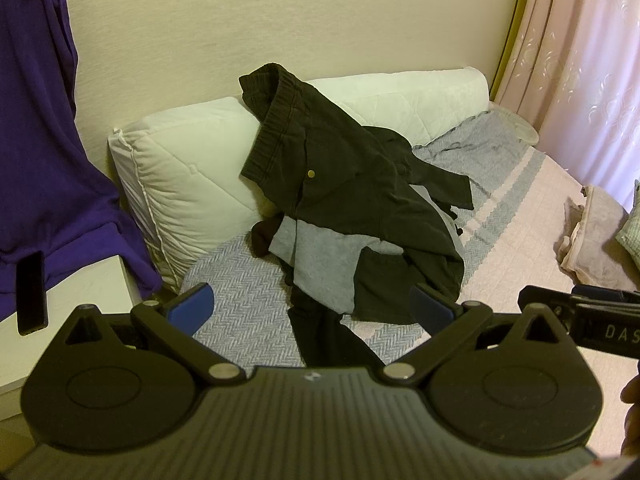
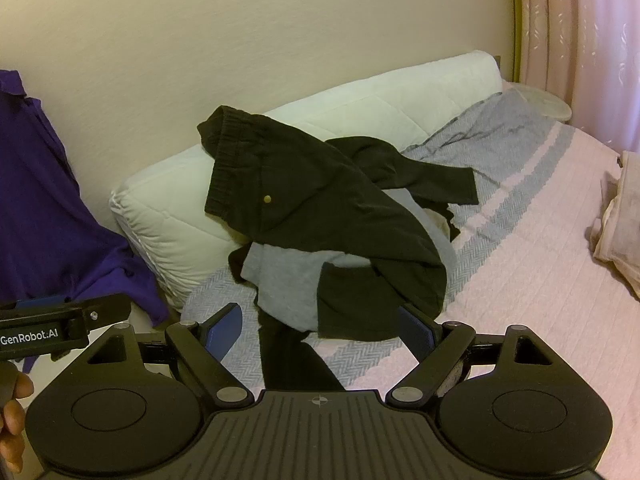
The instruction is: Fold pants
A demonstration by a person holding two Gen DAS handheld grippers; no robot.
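Far left: purple garment (image 1: 36,152) hanging, not mine to touch. My left hand-held gripper (image 1: 310,308) released, jaws wide, empty. Pants (image 1: 360,208), black with grey lining showing, heaped on the bed (image 1: 520,240), waistband (image 1: 276,120) draped up over the white pillow (image 1: 180,168). Soft, light, limp; will sag, probably not slip. Best hold: the ribbed waistband corners. Right hand-held gripper (image 2: 320,324) likewise released, empty.

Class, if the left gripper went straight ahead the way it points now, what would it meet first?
Probably the black pants heaped on the bed; the left gripper is open and aimed at their lower folds, though depth is unclear.
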